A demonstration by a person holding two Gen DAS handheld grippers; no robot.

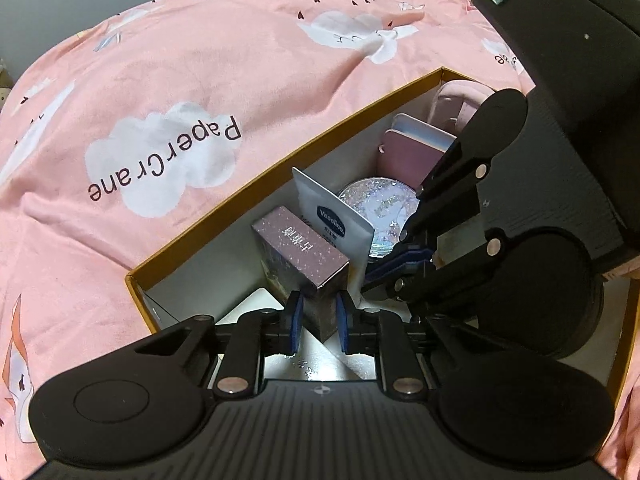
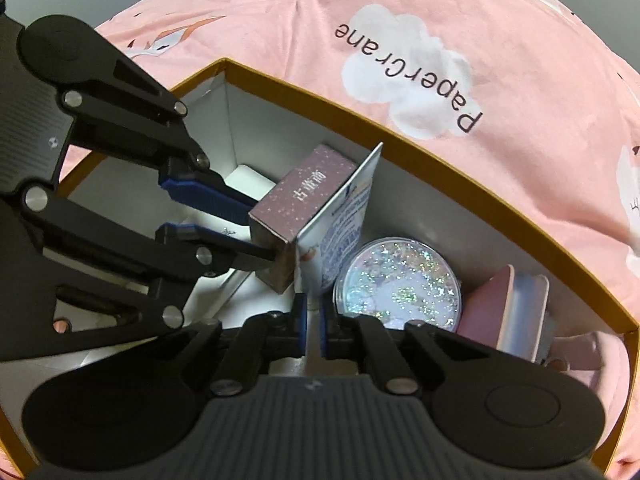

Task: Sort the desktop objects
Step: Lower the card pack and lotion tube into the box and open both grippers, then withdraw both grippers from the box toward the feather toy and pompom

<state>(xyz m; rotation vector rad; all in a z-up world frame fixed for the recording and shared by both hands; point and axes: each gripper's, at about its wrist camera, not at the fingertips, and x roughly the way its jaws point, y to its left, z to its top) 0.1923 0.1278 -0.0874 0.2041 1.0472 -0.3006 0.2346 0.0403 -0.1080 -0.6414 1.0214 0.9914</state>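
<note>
Inside the orange-rimmed box (image 1: 280, 168) on the bed, my left gripper (image 1: 318, 320) pinches the mauve carton (image 1: 298, 258) upright; beside it my right gripper (image 2: 314, 326) clamps the Vaseline sachet's (image 2: 340, 224) edge, presumably filing both on end, near the glitter compact (image 2: 396, 284).

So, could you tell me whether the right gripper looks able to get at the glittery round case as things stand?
Probably yes: the glittery round case lies uncovered just beside the right gripper. However, that gripper is shut on the Vaseline tube, so it would likely have to let go first.
</note>
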